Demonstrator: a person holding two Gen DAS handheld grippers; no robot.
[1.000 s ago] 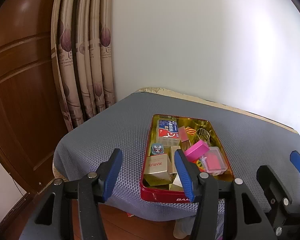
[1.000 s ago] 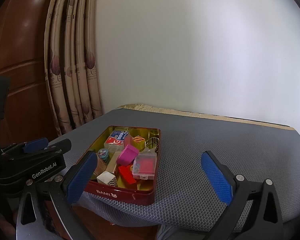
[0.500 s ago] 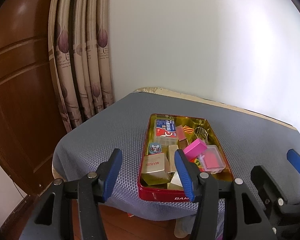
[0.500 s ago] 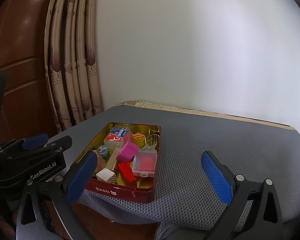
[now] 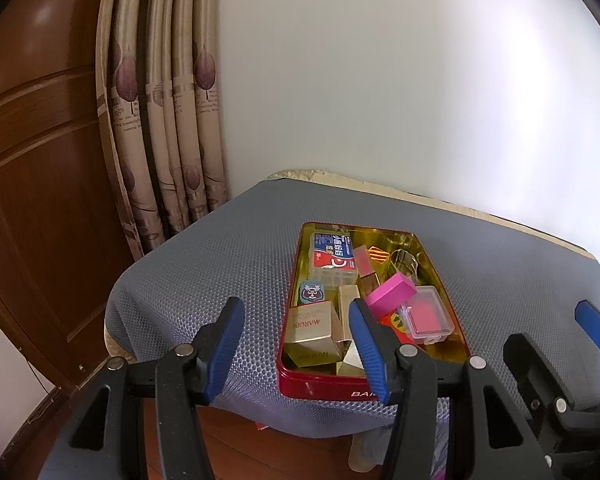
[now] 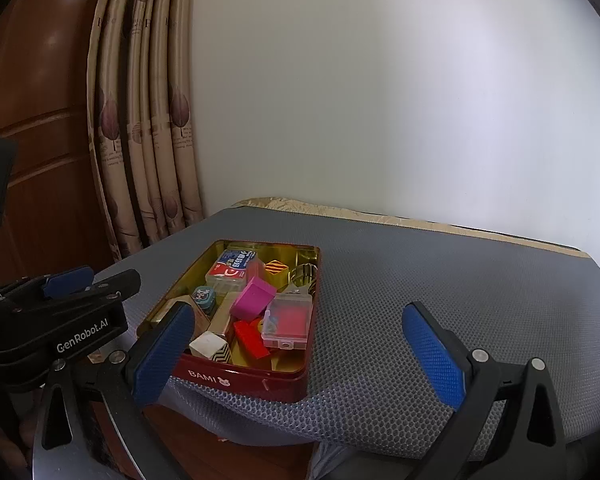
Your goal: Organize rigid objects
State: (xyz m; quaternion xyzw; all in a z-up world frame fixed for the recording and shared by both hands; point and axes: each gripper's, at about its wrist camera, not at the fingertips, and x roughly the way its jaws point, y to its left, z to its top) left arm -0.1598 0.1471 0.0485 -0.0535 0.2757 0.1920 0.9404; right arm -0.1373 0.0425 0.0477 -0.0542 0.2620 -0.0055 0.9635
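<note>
A red tin (image 5: 328, 386) (image 6: 240, 376) with a gold inside sits near the front edge of a grey mesh-covered table (image 5: 228, 264) (image 6: 420, 272). It holds several small items: a gold box (image 5: 314, 328), a pink block (image 5: 390, 294) (image 6: 254, 298), a clear case with pink contents (image 5: 428, 314) (image 6: 290, 320), a blue-and-red pack (image 5: 334, 256) (image 6: 230, 266) and a red block (image 6: 252, 338). My left gripper (image 5: 296, 348) (image 6: 100, 280) hovers open before the tin's near left corner. My right gripper (image 6: 300, 344) (image 5: 560, 332) stands wide open at the tin's near right side. Neither holds anything.
A patterned beige curtain (image 5: 168, 120) hangs at the left behind the table, beside a dark wooden door (image 5: 40, 200). A white wall backs the table. Bare grey mesh stretches to the right of the tin. Wooden floor shows below the front edge.
</note>
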